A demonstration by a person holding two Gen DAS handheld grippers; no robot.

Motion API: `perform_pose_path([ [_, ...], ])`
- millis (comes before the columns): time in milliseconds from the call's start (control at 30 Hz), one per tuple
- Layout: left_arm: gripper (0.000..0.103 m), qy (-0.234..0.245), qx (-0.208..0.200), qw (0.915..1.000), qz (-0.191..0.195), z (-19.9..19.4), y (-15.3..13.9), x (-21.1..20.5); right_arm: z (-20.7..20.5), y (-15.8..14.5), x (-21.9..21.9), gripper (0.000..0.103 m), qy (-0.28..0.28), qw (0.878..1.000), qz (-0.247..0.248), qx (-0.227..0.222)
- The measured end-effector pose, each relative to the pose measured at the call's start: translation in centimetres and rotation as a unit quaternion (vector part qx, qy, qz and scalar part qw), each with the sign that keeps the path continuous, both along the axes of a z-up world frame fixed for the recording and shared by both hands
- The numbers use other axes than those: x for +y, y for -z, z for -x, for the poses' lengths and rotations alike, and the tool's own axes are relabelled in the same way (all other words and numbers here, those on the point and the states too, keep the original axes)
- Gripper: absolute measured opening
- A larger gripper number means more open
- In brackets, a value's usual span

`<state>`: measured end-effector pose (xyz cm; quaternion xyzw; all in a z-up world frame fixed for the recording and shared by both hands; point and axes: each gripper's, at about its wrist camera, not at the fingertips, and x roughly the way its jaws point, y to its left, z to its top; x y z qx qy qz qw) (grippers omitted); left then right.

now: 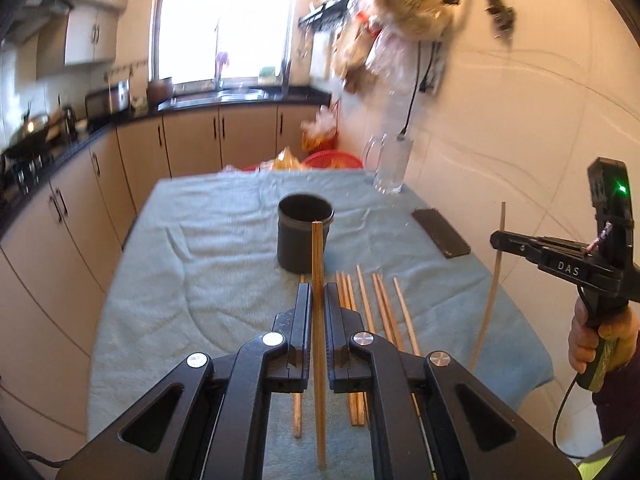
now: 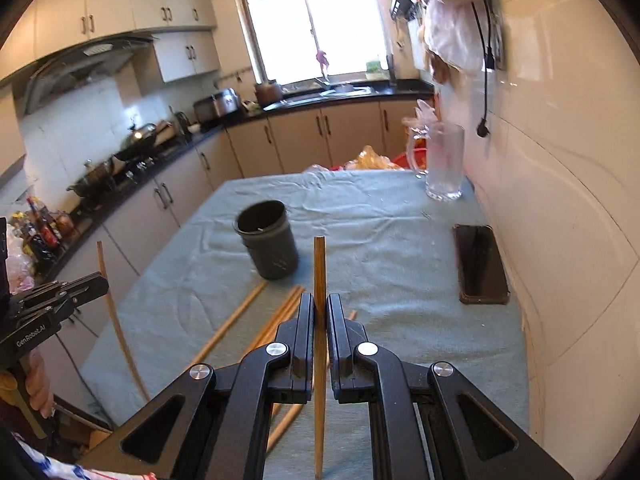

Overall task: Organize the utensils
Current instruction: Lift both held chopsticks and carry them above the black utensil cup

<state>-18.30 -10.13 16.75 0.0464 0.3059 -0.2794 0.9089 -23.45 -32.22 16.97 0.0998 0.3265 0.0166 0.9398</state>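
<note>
Left gripper [image 1: 317, 300] clamped on one wooden chopstick [image 1: 318, 320], stick upright between the jaws, its tip in line with the dark cylindrical holder [image 1: 305, 238] ahead. Right gripper [image 2: 320, 312] likewise pinching a second chopstick [image 2: 319, 312], also upright, its tip to the right of the holder in that view. Both grippers are held above the table, each one visible from the other's camera with its stick sticking up and down past the jaws.

Loose chopsticks [image 1: 376, 312] lie in a rough row on the blue-green towel [image 1: 208, 264] covering the table, just in front of the holder; one more lies left of the held stick. Holder stands upright mid-table and looks empty inside from the right wrist view.

Around: black phone [image 2: 482, 266] flat on the towel near the wall, well apart from the holder. Glass mug [image 2: 444, 164] at the far right corner. Red basin [image 1: 332, 159] and plastic bags past the table's far edge. Nothing stands between the held sticks and the holder's mouth.
</note>
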Motion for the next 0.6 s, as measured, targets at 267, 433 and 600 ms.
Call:
perform_pose_path([
  [267, 0.005, 0.009, -0.030, 0.9985, 0.045, 0.3, -3.6, 0.4, 0.6, -3.1, 0.5, 0.006, -0.015, 0.999, -0.001, -0.042],
  [433, 0.005, 0.004, -0.035, 0.9982, 0.048, -2.9, -5.3, -0.9, -1.1, -5.3, 0.9, 0.006, -0.023, 0.998, 0.006, -0.066],
  [600, 0.005, 0.000, -0.034, 0.9978, 0.057, -6.4, -7.1, -2.0, -4.5, -8.3, 0.7, 0.006, -0.026, 0.995, -0.006, -0.093],
])
